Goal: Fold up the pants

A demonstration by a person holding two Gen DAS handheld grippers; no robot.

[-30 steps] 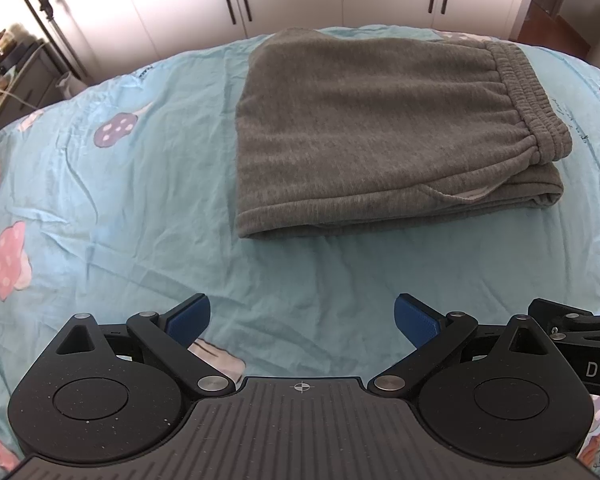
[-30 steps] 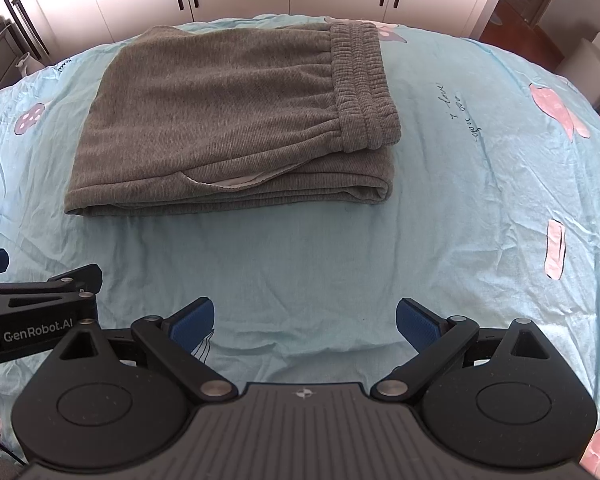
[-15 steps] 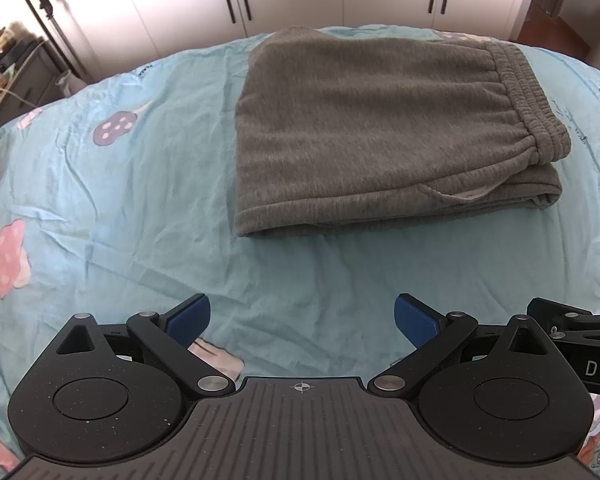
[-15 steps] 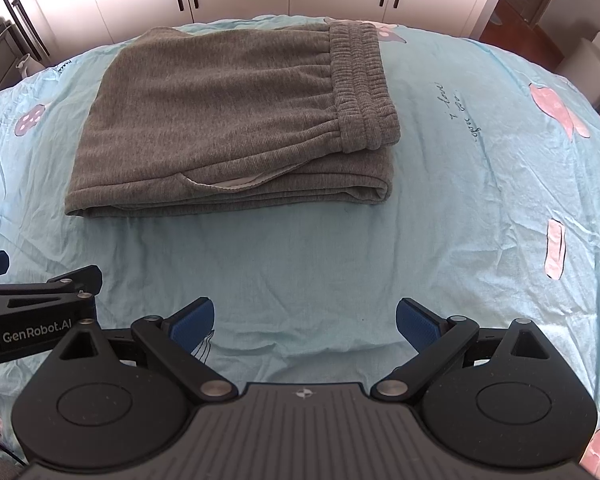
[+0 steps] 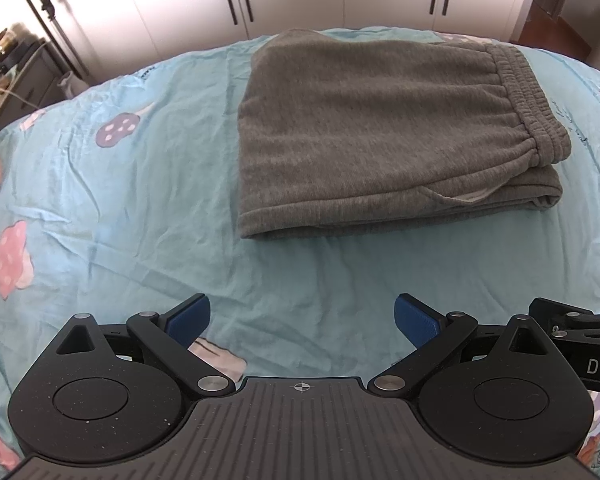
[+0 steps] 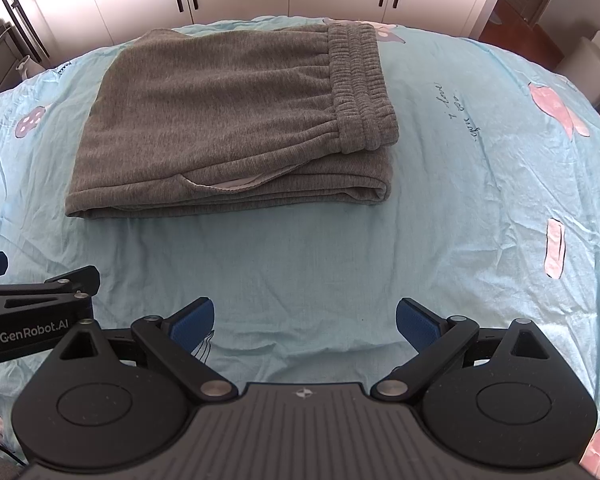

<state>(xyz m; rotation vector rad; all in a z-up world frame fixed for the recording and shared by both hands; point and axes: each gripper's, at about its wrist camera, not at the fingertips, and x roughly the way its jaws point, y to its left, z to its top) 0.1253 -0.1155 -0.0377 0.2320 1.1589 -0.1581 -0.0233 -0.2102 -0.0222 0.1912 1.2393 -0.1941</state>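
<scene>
Pants: the grey pants (image 5: 380, 132) are lying folded into a compact stack on the bed (image 5: 120, 200), elastic waistband (image 6: 360, 84) on top at the right, a pocket opening showing along the near edge.
Left gripper: the left gripper (image 5: 302, 318) is hovering over bare sheet, well short of the stack, its jaws spread wide and gripping nothing.
Right gripper: the right gripper (image 6: 305, 318) is hanging just beside the left one, likewise short of the pants, jaws wide apart and empty.
Step in hand: the fold is looking finished, so the job now is judging the result and holding clear.
Doing it well: both tools are best kept off the cloth; if a tidy-up is wanted, the near right corner, where the lower layers are jutting past the waistband, is the spot to nudge square, pushing flat rather than pinching so the layers are not dragged apart.
Change from earlier frames: nothing is differing to speak of; the pants are lying as they were a second ago, and both grippers are staying put with jaws equally wide.
</scene>
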